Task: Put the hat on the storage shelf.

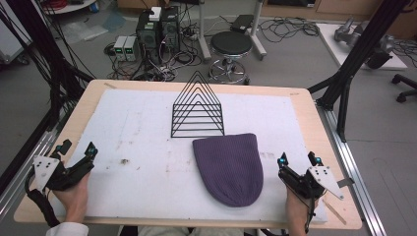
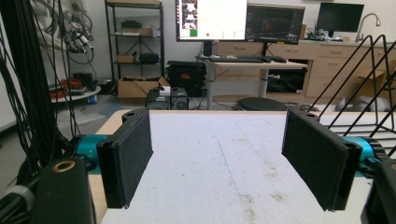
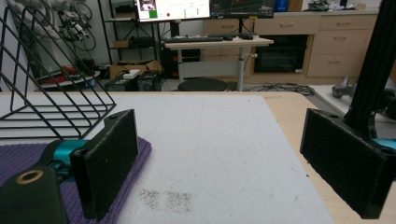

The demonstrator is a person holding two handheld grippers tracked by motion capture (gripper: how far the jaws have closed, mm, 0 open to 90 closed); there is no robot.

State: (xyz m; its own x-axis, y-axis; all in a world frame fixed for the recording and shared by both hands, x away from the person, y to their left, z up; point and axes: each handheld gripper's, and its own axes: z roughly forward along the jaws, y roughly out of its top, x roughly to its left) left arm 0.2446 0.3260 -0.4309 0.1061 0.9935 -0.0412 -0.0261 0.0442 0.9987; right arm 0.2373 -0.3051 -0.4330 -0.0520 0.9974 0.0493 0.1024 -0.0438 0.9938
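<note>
A purple knit beanie (image 1: 231, 166) lies flat on the white mat (image 1: 147, 147), just in front of a black wire rack (image 1: 197, 109). At the mat's left edge my left gripper (image 1: 76, 149) rests open, its jaws wide apart with bare mat between them (image 2: 219, 158). Near the mat's right edge sits my right gripper (image 1: 298, 160), open too, a short way right of the beanie. From the right gripper view the beanie (image 3: 28, 158) lies beside and partly behind the left jaw, and nothing is between the pads. The rack (image 3: 51, 79) stands beyond it.
The mat covers most of a wooden table (image 1: 305, 105). A black frame post (image 1: 351, 64) rises off the table's right side, with cables hanging at the left. On the floor beyond the far edge are a stool (image 1: 230, 46) and computer towers (image 1: 157, 29).
</note>
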